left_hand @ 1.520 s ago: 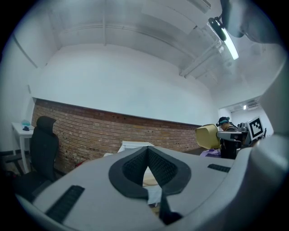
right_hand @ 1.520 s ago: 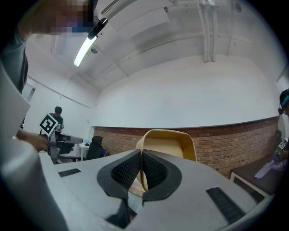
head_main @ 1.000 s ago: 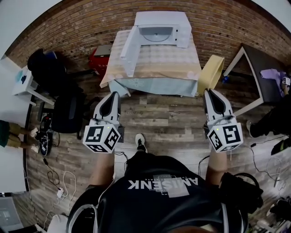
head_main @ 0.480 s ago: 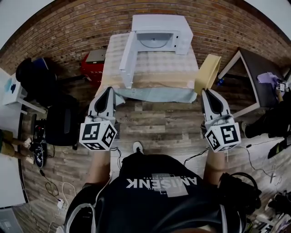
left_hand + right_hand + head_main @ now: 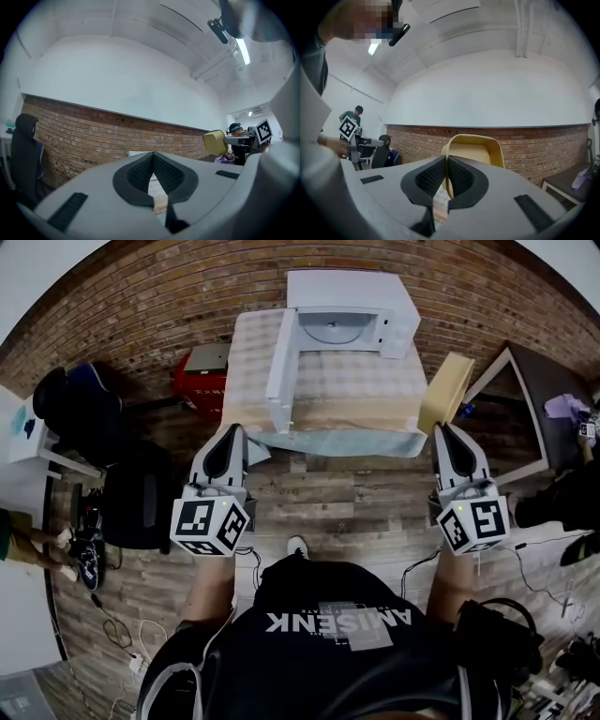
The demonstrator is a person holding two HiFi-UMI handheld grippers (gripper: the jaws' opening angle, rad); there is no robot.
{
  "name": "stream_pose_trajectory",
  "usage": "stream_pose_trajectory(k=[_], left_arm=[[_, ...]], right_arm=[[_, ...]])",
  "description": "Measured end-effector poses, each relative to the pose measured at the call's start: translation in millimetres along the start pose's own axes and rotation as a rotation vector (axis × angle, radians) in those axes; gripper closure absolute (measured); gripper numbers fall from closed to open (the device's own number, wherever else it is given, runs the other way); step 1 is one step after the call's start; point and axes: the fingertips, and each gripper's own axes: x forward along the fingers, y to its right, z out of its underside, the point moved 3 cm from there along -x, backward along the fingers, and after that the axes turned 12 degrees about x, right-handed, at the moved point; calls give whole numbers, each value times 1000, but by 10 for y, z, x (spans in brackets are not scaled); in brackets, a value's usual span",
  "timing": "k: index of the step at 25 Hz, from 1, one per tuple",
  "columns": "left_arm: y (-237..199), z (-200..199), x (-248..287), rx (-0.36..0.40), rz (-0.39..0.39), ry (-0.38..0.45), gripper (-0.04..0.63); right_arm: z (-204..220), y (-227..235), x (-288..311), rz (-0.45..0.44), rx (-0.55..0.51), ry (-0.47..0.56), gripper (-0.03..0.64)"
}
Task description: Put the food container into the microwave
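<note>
Microwave [image 5: 352,301] stood at upper centre on the cloth-covered worktop [image 5: 347,390], door [image 5: 281,371] swung open to the left. A yellow chair [image 5: 446,393] sat just beside the worktop's right edge, a red box [image 5: 206,367] at its left. Plank floor [image 5: 347,493] lay below and a brick wall [image 5: 141,296] behind, with a dark table [image 5: 534,381] cut off at right. Left gripper [image 5: 232,432] and right gripper [image 5: 443,429] hung lower left and lower right, apart from the worktop, fingers of each clenched on nothing; food container not made out in any view.
</note>
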Motion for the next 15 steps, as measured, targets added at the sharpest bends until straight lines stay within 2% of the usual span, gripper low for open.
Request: stream_pose_trajectory(k=[10, 13, 15], left_arm=[[-633, 89, 224, -5, 46, 23, 584], [-853, 72, 320, 14, 57, 33, 584], [-944, 80, 343, 0, 51, 45, 584]], right_arm=[[18, -258, 644, 36, 5, -4, 571], [27, -381, 863, 28, 4, -9, 571], [27, -442, 964, 18, -10, -24, 571]])
